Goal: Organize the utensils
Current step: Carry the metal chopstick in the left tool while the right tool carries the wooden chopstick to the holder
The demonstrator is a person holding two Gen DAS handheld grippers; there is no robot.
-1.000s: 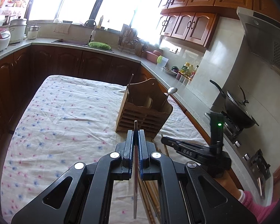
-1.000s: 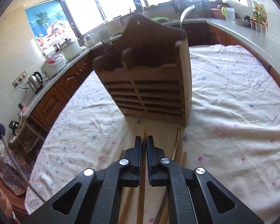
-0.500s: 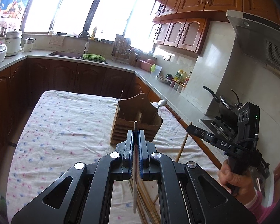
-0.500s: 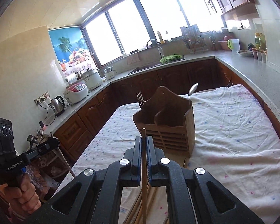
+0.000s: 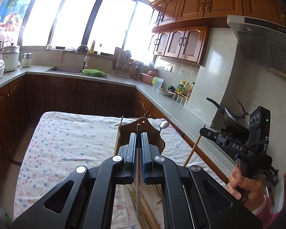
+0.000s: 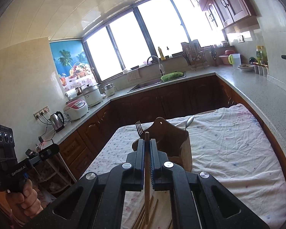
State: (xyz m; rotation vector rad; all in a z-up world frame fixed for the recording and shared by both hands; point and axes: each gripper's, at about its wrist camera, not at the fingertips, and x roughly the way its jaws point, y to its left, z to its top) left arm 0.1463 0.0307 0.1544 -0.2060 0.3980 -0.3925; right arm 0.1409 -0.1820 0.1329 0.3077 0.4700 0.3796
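My left gripper (image 5: pixel 138 135) is shut on a thin metal chopstick (image 5: pixel 138 171), held upright above the table. My right gripper (image 6: pixel 147 141) is shut on a wooden chopstick (image 6: pixel 147 181); it also shows in the left wrist view (image 5: pixel 190 152). A wooden utensil holder (image 6: pixel 173 139) stands on the cloth-covered table (image 6: pixel 228 152) beyond both grippers, with a fork (image 6: pixel 138 127) and a spoon (image 6: pixel 189 121) standing in it. Several loose wooden chopsticks (image 5: pixel 143 210) lie on the cloth below the grippers.
Kitchen counters run along the back and right, with a sink (image 5: pixel 66 69), a green basket (image 5: pixel 93 72) and a wok (image 5: pixel 232 118) on the stove. Rice cookers (image 6: pixel 76 108) and a kettle (image 6: pixel 57 121) stand on the left counter.
Both grippers have risen well above the table, each with its chopstick. The utensil holder now looks smaller and lower in both views.
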